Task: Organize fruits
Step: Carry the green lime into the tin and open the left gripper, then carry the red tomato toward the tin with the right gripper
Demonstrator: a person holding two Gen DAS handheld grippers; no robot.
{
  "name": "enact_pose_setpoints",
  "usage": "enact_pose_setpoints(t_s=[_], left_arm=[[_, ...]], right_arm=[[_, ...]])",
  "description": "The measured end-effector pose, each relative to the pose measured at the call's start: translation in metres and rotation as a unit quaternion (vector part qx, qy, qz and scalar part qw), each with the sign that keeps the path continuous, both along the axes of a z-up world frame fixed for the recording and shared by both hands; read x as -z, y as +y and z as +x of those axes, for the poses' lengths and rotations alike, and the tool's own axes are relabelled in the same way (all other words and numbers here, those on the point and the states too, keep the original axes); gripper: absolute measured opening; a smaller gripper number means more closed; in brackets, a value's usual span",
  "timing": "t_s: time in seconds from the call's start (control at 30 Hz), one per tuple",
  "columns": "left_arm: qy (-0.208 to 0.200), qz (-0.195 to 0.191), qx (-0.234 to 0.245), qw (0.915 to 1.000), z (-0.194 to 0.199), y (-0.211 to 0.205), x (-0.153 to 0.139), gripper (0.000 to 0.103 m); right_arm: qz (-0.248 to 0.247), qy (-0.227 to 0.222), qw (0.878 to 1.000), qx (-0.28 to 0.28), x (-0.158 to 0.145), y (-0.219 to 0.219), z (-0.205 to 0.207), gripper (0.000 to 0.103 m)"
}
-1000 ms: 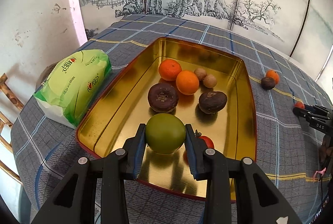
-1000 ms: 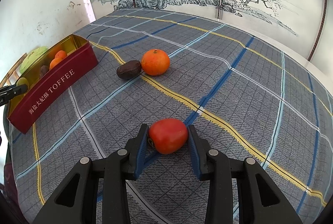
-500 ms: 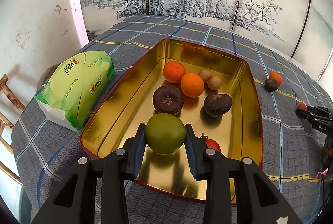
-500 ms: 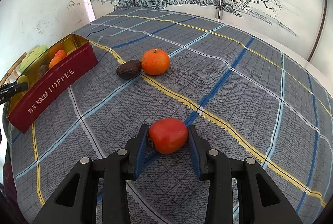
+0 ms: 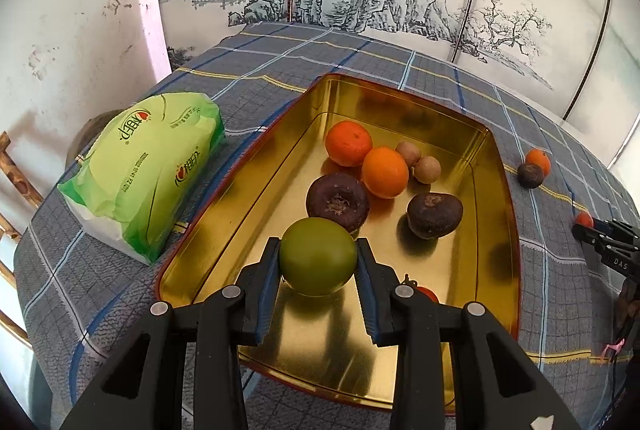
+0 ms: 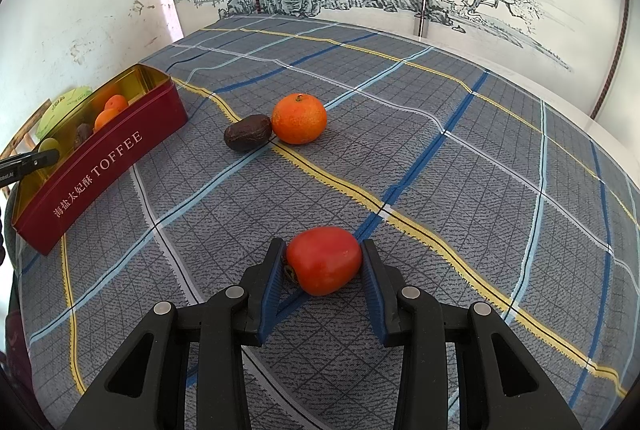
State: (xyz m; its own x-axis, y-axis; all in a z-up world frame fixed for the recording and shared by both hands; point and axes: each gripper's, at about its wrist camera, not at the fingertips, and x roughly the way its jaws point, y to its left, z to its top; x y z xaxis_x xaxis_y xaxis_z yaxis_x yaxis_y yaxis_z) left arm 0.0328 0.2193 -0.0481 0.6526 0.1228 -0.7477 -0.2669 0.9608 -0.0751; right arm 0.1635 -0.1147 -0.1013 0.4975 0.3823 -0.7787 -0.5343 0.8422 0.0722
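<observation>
My left gripper (image 5: 318, 262) is shut on a round green fruit (image 5: 318, 256) and holds it above the near end of the gold tin (image 5: 224, 198). The tin holds two oranges (image 5: 348, 143), two dark fruits (image 5: 338, 201), two small brown fruits (image 5: 427, 169) and a small red fruit (image 5: 427, 295). My right gripper (image 6: 323, 266) is shut on a red tomato-like fruit (image 6: 324, 259) that sits at the tablecloth. An orange (image 6: 299, 118) and a dark fruit (image 6: 247, 137) lie on the cloth beyond it, right of the red TOFFEE tin (image 6: 100, 174).
A green tissue pack (image 5: 144, 166) lies left of the tin. The plaid tablecloth (image 6: 440, 158) covers a round table. Painted screens stand behind. A wooden chair back (image 5: 12, 190) is at the left table edge.
The left gripper has pulled back and risen slightly with the green fruit, so the tin appears a bit farther. The right gripper has not moved.
</observation>
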Motion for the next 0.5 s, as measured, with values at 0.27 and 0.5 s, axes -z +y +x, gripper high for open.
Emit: enact_pose_setpoints(t_s=[0.27,0.5], left_arm=[[-0.011,0.016,0.007,0.9998,0.005,-0.005,-0.004,0.032],[-0.028,0.044,0.017,0.9985,0.001,-0.015,-0.009,0.042]], right_arm=[[-0.001,0.000,1.000,0.000,0.000,0.001,0.001,0.038],[-0.004,-0.002,1.000,0.000,0.000,0.004,0.001,0.039]])
